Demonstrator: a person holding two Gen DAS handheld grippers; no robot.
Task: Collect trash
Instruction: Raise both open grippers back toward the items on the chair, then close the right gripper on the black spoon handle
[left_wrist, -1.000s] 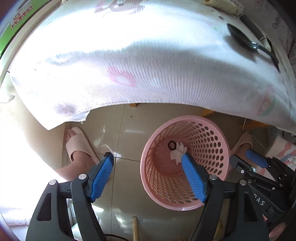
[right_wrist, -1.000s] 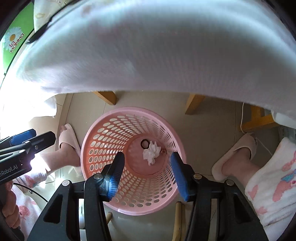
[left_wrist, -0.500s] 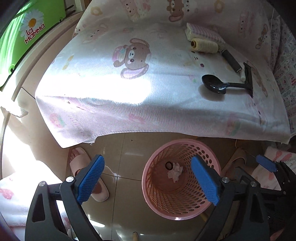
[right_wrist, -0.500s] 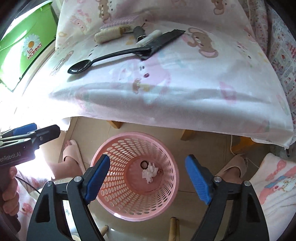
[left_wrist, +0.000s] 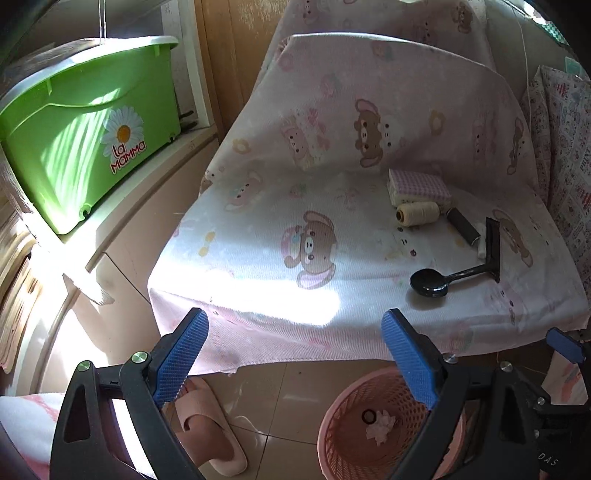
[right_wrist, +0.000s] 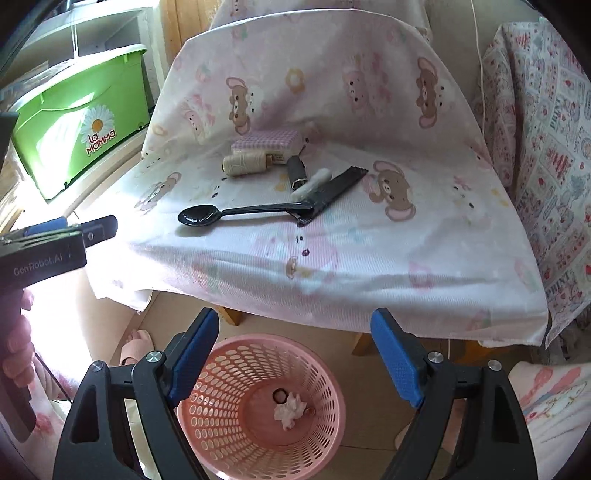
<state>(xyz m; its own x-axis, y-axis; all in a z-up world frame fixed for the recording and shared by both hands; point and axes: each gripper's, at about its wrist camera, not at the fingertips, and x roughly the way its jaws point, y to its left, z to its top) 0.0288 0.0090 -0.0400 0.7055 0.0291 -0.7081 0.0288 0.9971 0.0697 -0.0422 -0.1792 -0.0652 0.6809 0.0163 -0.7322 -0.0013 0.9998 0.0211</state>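
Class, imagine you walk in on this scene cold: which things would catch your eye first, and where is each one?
First, the round pink perforated plastic basket on the tiled floor below the table's front edge, holding a crumpled white tissue. Next, the bright green plastic tub with a daisy sticker on the ledge at left. Then the glossy black plastic spoon lying on the bear-print tablecloth, near a cream spool of thread.

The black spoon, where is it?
In both views the black spoon lies on the bear-print cloth, its handle end touching the black comb.
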